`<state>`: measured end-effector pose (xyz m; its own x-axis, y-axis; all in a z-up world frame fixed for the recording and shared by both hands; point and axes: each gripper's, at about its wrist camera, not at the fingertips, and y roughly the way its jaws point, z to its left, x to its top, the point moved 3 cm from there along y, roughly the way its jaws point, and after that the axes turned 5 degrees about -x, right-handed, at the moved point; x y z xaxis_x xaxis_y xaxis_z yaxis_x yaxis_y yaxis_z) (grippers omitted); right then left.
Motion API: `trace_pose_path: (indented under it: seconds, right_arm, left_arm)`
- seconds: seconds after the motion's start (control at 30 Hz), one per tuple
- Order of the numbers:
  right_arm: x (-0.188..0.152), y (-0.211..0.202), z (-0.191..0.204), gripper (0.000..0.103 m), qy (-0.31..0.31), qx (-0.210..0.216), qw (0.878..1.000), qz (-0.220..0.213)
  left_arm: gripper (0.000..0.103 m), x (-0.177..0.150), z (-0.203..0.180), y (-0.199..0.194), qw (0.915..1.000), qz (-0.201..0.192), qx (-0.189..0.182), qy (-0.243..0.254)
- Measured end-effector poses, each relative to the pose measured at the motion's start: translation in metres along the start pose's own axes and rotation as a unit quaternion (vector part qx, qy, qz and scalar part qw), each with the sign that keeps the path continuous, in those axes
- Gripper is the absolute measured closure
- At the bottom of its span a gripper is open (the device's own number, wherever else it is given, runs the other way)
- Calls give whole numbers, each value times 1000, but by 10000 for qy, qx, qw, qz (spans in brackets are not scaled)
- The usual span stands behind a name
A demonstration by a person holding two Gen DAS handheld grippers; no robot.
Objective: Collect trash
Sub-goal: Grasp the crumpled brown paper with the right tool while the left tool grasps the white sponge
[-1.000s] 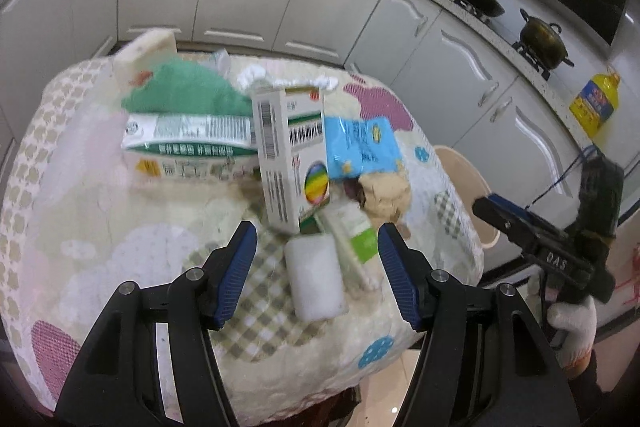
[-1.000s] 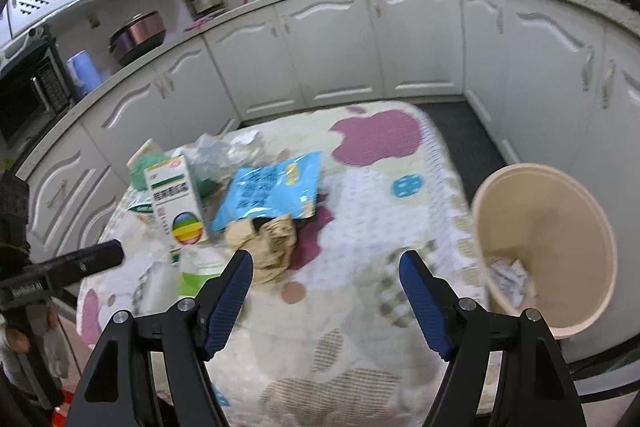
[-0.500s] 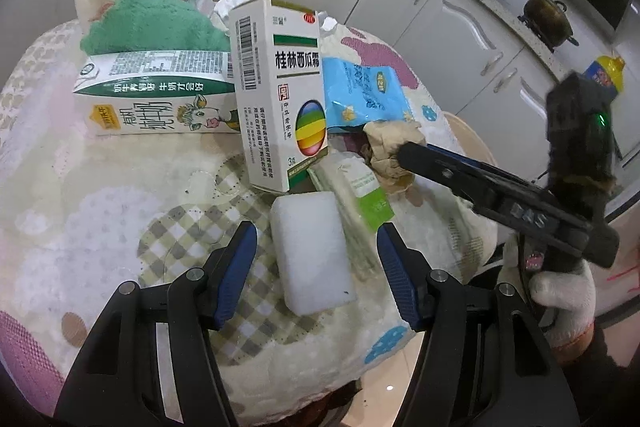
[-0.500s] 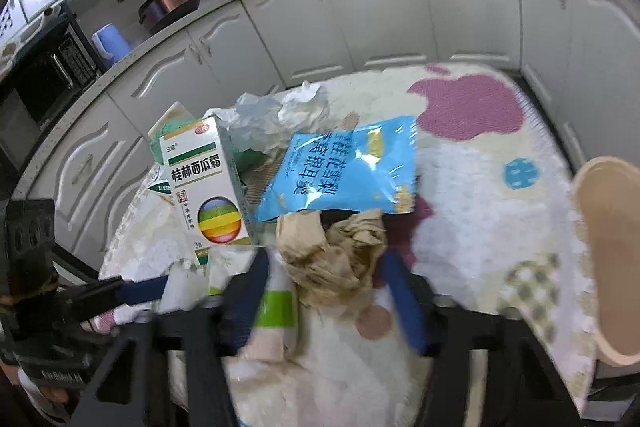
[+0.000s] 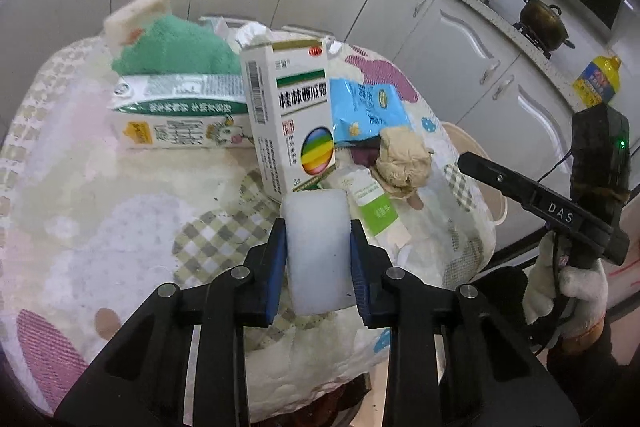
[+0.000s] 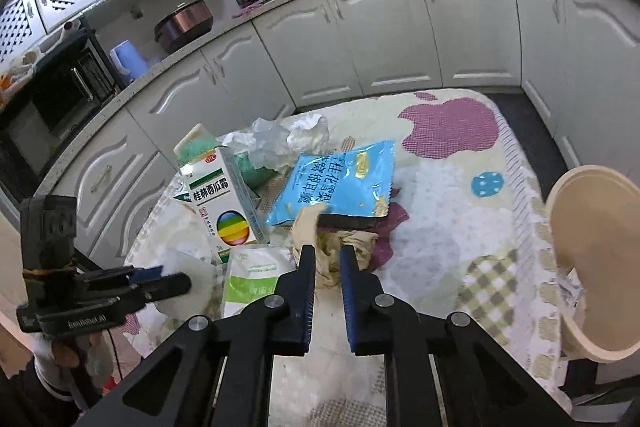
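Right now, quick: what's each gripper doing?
Left gripper: fingers have just been closing, now shut on the white block.
Right gripper: fingers have just been closing, now shut on the brown paper wad.

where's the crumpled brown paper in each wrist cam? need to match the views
Left wrist: crumpled brown paper sits right of centre, just right of the rainbow-printed box, below the blue snack bag.
Right wrist: crumpled brown paper is at centre, pinched between the right gripper pads, whose jaws have just been closing.
Shared landmark: the rainbow-printed box, left of the paper in both views.
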<state>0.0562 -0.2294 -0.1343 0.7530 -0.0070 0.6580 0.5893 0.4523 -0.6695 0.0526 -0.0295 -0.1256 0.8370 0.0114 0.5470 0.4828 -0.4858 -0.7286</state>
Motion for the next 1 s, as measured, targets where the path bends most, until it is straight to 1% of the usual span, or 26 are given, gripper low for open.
trace_pose_path:
  seconds: [0.03, 0.07, 0.1, 0.17, 0.23, 0.27, 0.33, 0.37, 0.4, 0.43, 0.53, 0.57, 0.73, 0.77, 0.83, 0.87, 0.9, 0.93, 0.97, 1.0]
  right_arm:
    - [0, 2, 0, 91, -24, -52, 10000, 34]
    - [-1, 5, 0, 87, -31, -126, 9999, 89]
    - [-2, 8, 0, 66, -16, -158, 9998, 129]
    - [-3, 16, 0, 40, 77, -174, 9996, 187]
    - [-3, 23, 2, 40, 72, -126, 9997, 172]
    - [-2, 30, 4, 41, 15, -180, 9996, 228]
    - [-1, 45, 5, 52, 15, -219, 9992, 348]
    - [-2, 53, 4, 64, 80, -152, 9988, 454]
    - [-4, 60, 2, 72, 165, -71, 9983, 557]
    - [-6, 63, 0, 74, 236, -7, 9979, 596]
    - [-8, 44, -3, 93, 219, 57, 9992, 328]
    - [-7, 38, -4, 95, 198, 42, 9995, 262]
    - [-1, -4, -12, 96, 189, 20, 9998, -115]
    - [0, -9, -13, 96, 164, 5, 9997, -162]
    - [0, -9, -14, 96, 150, -16, 9998, -121]
    - [-1, -5, -15, 93, 144, -95, 9998, -38]
    - [-2, 0, -15, 86, 150, -191, 9997, 24]
    - [-3, 8, -16, 58, 189, -298, 9993, 118]
    - [-4, 13, -16, 42, 236, -242, 9993, 139]
    - [-4, 17, -15, 42, 272, -144, 9994, 136]
  left_arm:
    - [76, 0, 0, -1, 10000, -8, 7, -9]
    - [76, -1, 1, -1, 10000, -4, 5, -19]
    - [76, -2, 0, -2, 10000, -8, 11, -17]
    - [76, -3, -1, -3, 10000, -14, 9, -15]
    - [76, -3, -2, -4, 10000, -19, 10, -15]
    - [76, -2, -3, -4, 10000, -27, 18, -14]
    - [76, -1, -4, -5, 10000, -50, 15, -24]
    - [76, 0, -5, -6, 10000, -69, 8, -25]
    - [76, 0, -6, -8, 10000, -89, 14, -17]
    - [76, 0, -7, -9, 9999, -102, 24, -5]
    - [76, 1, -9, -14, 9999, -141, 44, 43]
    - [76, 2, -10, -14, 9999, -153, 44, 53]
    - [76, 9, -25, -15, 9995, -247, -48, 166]
    - [76, 11, -27, -14, 9995, -253, -61, 184]
    - [76, 12, -33, -11, 9994, -244, -98, 205]
    - [76, 13, -35, -10, 9994, -233, -108, 219]
    - [76, 12, -36, -9, 9994, -225, -111, 233]
    - [76, 12, -37, -9, 9994, -216, -110, 247]
    - [76, 11, -38, -9, 9994, -203, -105, 260]
    - [76, 10, -38, -8, 9994, -189, -93, 265]
